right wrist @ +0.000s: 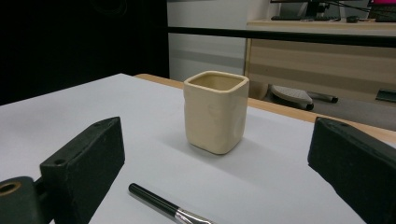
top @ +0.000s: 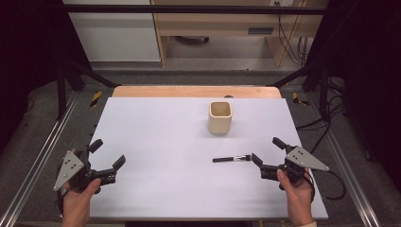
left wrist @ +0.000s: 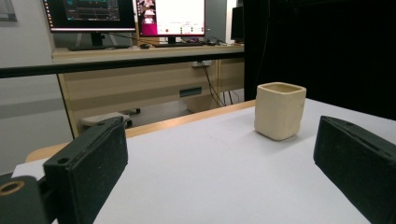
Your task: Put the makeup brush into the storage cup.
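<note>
One cream cup (top: 220, 117) stands upright on the white table (top: 156, 137), a squarish thing with rounded corners and an open mouth. From the high view its inside looks bare, and the two gripper views see only the upper part of the inner wall, so the bottom I cannot check from there.

One brush (top: 231, 159) lies flat on the table, nearer the person than the cup and a little toward the right gripper's side of it, well apart from it. Its long axis runs across the table, roughly parallel to the near edge: the black handle points toward the left gripper's side, the metal ferrule and bristle end toward the right gripper (top: 266, 152).

There are two grippers, one in each hand. The right gripper sits just beside the brush's bristle end, on the near right of the cup, its jaws spread wide with nothing between them. The left gripper (top: 107, 153) is far off to the cup's near left, jaws also wide apart and empty, aimed toward the cup across bare tabletop.
</note>
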Action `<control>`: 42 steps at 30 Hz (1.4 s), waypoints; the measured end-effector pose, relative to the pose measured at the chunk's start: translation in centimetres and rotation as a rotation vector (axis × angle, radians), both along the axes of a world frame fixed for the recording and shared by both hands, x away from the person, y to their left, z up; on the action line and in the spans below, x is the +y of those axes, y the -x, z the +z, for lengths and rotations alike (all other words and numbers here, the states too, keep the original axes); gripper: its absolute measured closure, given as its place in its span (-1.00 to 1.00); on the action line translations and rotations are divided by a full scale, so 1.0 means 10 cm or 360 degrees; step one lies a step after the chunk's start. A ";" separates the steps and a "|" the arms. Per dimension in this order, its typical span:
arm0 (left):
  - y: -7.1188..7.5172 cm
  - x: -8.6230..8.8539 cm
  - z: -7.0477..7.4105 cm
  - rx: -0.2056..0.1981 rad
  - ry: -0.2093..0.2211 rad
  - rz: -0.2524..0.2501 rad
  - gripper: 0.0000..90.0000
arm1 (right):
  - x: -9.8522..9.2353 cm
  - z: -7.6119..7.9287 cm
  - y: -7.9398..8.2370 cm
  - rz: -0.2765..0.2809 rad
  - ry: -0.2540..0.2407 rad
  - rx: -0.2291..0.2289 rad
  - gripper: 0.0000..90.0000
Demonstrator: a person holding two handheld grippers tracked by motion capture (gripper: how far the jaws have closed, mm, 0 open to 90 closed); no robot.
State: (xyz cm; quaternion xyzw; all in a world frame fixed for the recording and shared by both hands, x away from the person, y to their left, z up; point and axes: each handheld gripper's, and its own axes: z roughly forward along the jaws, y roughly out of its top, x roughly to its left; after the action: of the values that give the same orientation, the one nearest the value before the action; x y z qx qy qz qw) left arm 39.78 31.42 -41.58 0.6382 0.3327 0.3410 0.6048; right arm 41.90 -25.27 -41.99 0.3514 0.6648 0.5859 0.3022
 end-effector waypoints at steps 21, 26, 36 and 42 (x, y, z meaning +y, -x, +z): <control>0.05 0.01 -0.08 0.0031 -0.0004 -0.0095 -0.94 | 0.04 -0.05 0.04 0.0033 0.0038 0.0019 -0.94; 0.05 0.03 -0.10 0.0027 -0.0039 -0.0083 -0.95 | 0.09 -0.06 0.05 0.0074 0.0117 0.0073 -0.94; 0.01 0.06 -0.12 0.0025 -0.0029 -0.0078 -0.95 | 0.16 0.07 -0.02 0.0153 0.0422 0.0193 -0.89; 0.01 0.07 -0.15 0.0019 -0.0072 -0.0092 -0.95 | 0.24 0.19 -0.17 0.0234 0.0698 0.0268 -0.87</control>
State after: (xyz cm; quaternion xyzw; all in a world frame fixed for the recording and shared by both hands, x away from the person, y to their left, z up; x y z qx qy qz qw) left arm 39.68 32.14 -43.05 0.6630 0.3099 0.3273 0.5977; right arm 43.64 -22.89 -40.12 0.2756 0.8228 0.4165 0.2713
